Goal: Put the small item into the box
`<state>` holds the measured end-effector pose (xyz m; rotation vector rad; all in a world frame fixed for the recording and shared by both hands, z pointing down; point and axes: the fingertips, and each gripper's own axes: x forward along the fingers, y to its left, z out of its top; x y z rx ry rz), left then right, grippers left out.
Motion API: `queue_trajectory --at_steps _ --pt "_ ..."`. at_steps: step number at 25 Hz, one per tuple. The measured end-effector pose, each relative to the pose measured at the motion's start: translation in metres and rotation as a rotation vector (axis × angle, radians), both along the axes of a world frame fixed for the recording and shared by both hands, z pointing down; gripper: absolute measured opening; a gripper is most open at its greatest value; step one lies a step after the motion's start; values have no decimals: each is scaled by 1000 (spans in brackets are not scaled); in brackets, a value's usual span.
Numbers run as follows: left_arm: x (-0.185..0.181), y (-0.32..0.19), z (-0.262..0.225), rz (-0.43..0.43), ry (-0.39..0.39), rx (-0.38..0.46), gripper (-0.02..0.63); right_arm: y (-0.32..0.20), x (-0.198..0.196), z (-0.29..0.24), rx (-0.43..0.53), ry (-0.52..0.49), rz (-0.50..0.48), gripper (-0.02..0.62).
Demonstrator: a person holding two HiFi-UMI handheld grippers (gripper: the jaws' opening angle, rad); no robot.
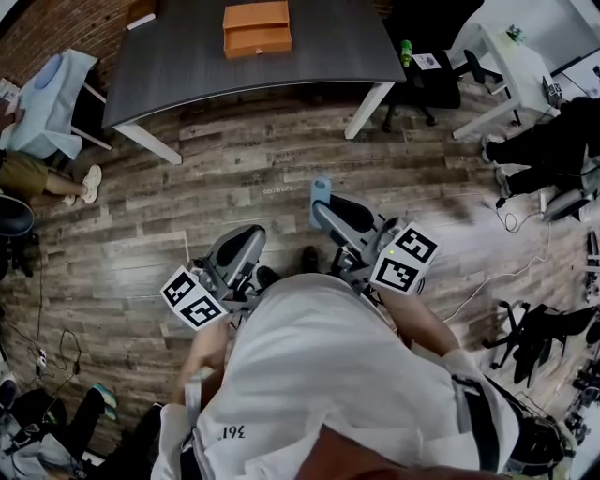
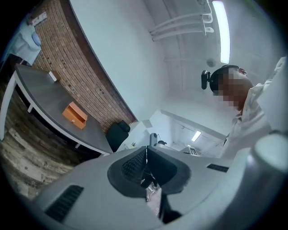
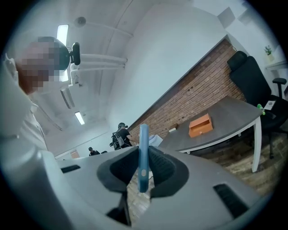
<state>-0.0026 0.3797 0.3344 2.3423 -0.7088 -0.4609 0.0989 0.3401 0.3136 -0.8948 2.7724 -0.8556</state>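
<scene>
**A:** Head view: we look steeply down from above our own shoulders onto the wood floor (image 1: pixel 234 169); the grey table (image 1: pixel 187 56) lies far off at the top edge.

**B:** Gripper views: we ride close behind each pair of jaws, facing across the room. All three views share that table and the orange box (image 1: pixel 257 28) on it.

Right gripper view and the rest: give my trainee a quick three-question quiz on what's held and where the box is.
1. True or false: the right gripper holds a blue item.
2. The box sits on: A a shelf, B the table, C a cart.
3. Fill in: the left gripper's jaws are ___, with nothing between them.
Key: 1 true; 2 B; 3 shut.
</scene>
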Motion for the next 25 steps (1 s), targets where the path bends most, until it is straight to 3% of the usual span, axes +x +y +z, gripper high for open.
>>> queue_trajectory --at_steps 6,17,25 --pt "26 -11 3 5 -9 -11 14 -14 30 4 -18 -11 24 81" --pt "59 -24 4 -37 -31 -24 14 -35 64 0 6 -24 -37 81" --pt "50 -40 13 -117 -29 -57 14 -59 68 19 -23 28 -51 81"
